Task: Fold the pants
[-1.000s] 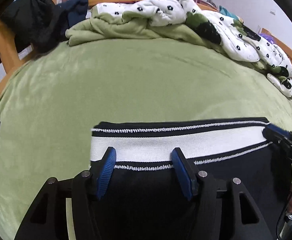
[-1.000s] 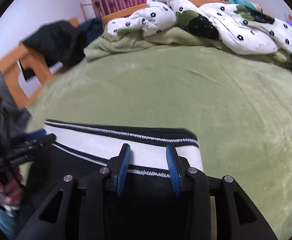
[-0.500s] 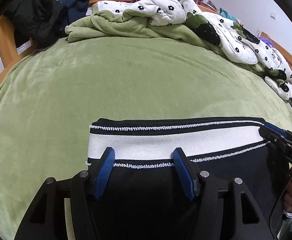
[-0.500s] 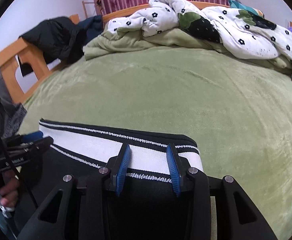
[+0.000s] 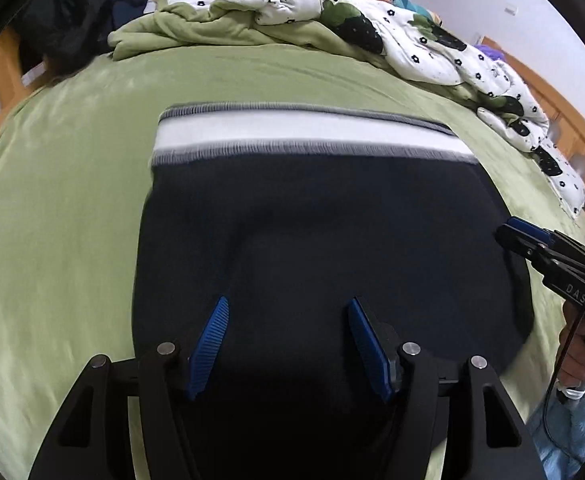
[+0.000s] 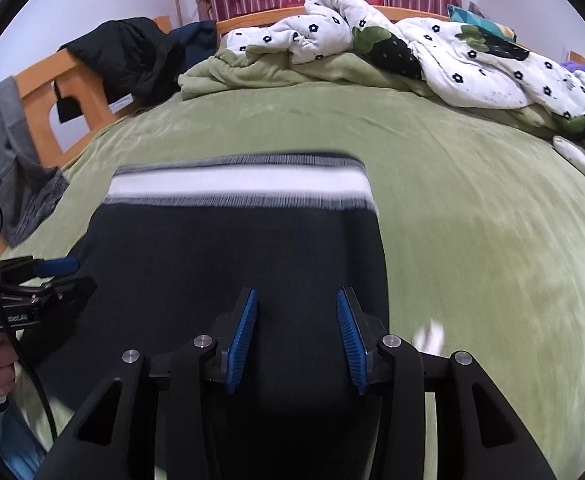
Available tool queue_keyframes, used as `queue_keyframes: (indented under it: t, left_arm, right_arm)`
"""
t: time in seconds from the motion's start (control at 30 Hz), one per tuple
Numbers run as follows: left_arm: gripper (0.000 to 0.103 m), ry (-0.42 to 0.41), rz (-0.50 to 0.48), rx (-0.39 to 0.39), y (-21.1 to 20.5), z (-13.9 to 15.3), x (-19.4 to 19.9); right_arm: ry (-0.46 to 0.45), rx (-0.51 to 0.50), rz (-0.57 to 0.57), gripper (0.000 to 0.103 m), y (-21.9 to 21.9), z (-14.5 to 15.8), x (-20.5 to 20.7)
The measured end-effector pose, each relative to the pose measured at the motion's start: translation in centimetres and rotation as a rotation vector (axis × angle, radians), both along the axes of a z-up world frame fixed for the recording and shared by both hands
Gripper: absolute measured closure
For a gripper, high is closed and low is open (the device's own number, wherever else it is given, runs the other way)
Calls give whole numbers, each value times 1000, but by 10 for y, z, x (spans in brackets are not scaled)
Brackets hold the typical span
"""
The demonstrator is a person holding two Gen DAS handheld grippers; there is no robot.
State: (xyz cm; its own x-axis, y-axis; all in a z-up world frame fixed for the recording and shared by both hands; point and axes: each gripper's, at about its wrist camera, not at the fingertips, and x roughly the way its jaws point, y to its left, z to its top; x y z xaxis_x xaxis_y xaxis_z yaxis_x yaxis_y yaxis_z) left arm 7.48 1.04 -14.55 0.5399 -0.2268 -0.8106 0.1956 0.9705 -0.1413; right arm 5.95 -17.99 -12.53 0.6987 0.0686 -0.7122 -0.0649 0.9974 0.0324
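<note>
Black pants (image 5: 312, 232) with white waistband (image 5: 304, 136); green bedsheet (image 5: 60, 240); white, black-flowered quilt (image 6: 472, 60).

The bed (image 6: 472, 240) wears a green cover; dark pants (image 6: 232, 264) lie flat on it; a crumpled flowered quilt (image 6: 472, 56) sits along its far edge.

The pants (image 5: 312, 232) were matt dark cloth with a ribbed, knitted white waistband (image 5: 304, 136), lying on a bed (image 5: 64, 240) covered in soft, fuzzy green fleece. Both grippers were matt black plastic with ridged blue pads (image 6: 242, 336) and shiny metal screws (image 5: 166, 347). The bed frame (image 6: 40, 92) was smooth, lacquered wood.
</note>
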Motion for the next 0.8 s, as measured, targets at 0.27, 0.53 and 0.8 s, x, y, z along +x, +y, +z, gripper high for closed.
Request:
queue_keyframes:
  t: [0.27, 0.53, 0.8]
  left_arm:
    - [42, -53, 86, 14, 0, 8, -43]
    - [42, -77, 99, 35, -6, 10, -55]
    - [39, -105, 80, 68, 15, 9, -77]
  right_arm:
    - [26, 25, -11, 62, -4, -9, -53]
    - [34, 85, -62, 62, -11, -14, -61]
    - [71, 84, -118, 61, -30, -20, -56]
